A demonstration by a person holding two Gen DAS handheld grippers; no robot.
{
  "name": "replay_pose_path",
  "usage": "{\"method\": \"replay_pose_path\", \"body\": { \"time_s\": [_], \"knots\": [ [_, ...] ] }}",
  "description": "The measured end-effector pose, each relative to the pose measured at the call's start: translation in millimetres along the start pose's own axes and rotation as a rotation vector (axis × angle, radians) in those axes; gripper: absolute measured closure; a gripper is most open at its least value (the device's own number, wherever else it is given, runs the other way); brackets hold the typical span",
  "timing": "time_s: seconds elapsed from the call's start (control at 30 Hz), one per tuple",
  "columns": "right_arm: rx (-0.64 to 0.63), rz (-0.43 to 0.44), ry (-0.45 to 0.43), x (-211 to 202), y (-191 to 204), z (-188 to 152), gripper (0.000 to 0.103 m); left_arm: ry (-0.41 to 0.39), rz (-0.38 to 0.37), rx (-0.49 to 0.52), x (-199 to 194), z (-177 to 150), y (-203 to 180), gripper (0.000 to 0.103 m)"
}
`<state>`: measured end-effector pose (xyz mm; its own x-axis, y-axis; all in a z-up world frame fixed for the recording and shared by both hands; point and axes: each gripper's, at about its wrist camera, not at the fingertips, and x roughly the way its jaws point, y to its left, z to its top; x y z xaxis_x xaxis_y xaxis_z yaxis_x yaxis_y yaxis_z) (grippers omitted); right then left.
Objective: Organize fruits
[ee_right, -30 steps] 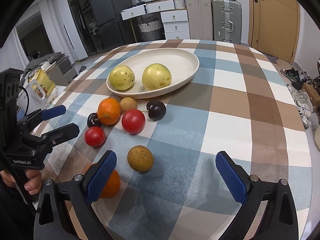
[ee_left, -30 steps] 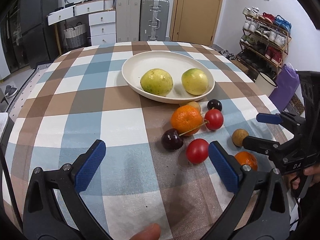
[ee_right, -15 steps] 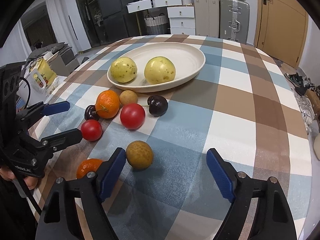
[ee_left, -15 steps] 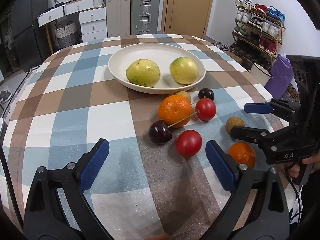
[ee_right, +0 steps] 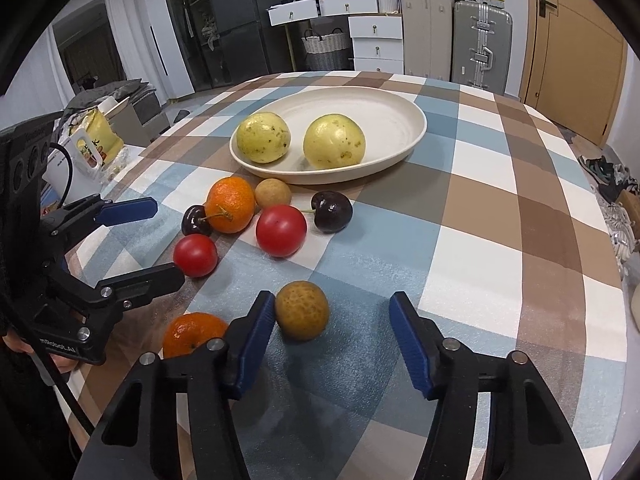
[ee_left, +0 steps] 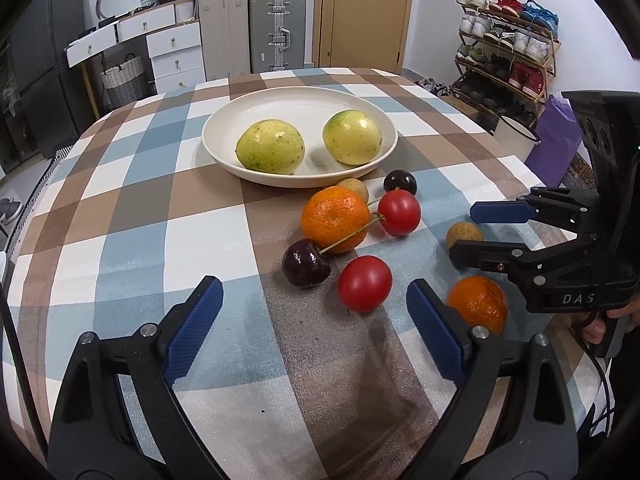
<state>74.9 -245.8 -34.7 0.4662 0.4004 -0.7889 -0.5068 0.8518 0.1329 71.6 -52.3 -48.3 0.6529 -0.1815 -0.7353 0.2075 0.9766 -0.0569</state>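
A cream plate (ee_left: 304, 100) (ee_right: 384, 104) holds two yellow-green guavas (ee_left: 270, 145) (ee_right: 334, 141). In front of it on the checked cloth lie an orange (ee_left: 335, 218) (ee_right: 231, 204), two red tomatoes (ee_left: 364, 283) (ee_right: 281, 230), two dark cherries (ee_left: 305, 262) (ee_right: 332, 212) and two brown longans (ee_left: 464, 234) (ee_right: 302, 310). A second orange (ee_left: 478, 304) (ee_right: 192, 334) lies nearest me. My left gripper (ee_left: 314, 320) is open, just short of the near tomato and cherry. My right gripper (ee_right: 332, 338) is open, its left pad close beside the near longan.
The round table's edge (ee_right: 616, 288) curves close on the right. Suitcases (ee_left: 276, 28) and white drawers (ee_left: 172, 48) stand behind the table. A shoe rack (ee_left: 508, 52) stands at the right and a fridge (ee_right: 236, 24) at the left.
Both grippers have moved forward towards the fruit. The right gripper has closed in on the near longan and its jaws have narrowed somewhat. No fruit has moved.
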Motion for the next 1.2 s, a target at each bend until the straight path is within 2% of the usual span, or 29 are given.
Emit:
{"method": "replay_pose_path", "body": {
  "time_s": [0.2,0.47,0.53,0.83,1.03,1.2],
  "knots": [
    [-0.009,0.017,-0.009,-2.2,2.9,-2.0,0.057,0.002,-0.008,0.004,1.1,0.7,0.1,0.015],
    [-0.019,0.047,-0.013,-3.6,6.9,-4.9,0.069,0.008,-0.037,0.003,1.0,-0.3,-1.2,0.021],
    [-0.022,0.045,-0.017,-4.3,7.7,-5.1,0.075,0.011,-0.043,0.004,2.1,-0.1,-1.3,0.024],
    [0.012,0.033,-0.045,-13.4,3.7,-7.6,0.075,0.012,-0.057,0.005,0.7,-2.3,-3.1,0.032],
    [0.059,0.033,-0.085,-31.9,-2.6,-15.5,0.075,0.004,-0.105,0.004,-3.2,-3.3,-2.4,0.048],
    [0.064,0.036,-0.082,-33.3,-4.7,-18.7,0.075,0.001,-0.126,0.030,-4.5,-4.5,-7.5,0.061]
  ]
}}
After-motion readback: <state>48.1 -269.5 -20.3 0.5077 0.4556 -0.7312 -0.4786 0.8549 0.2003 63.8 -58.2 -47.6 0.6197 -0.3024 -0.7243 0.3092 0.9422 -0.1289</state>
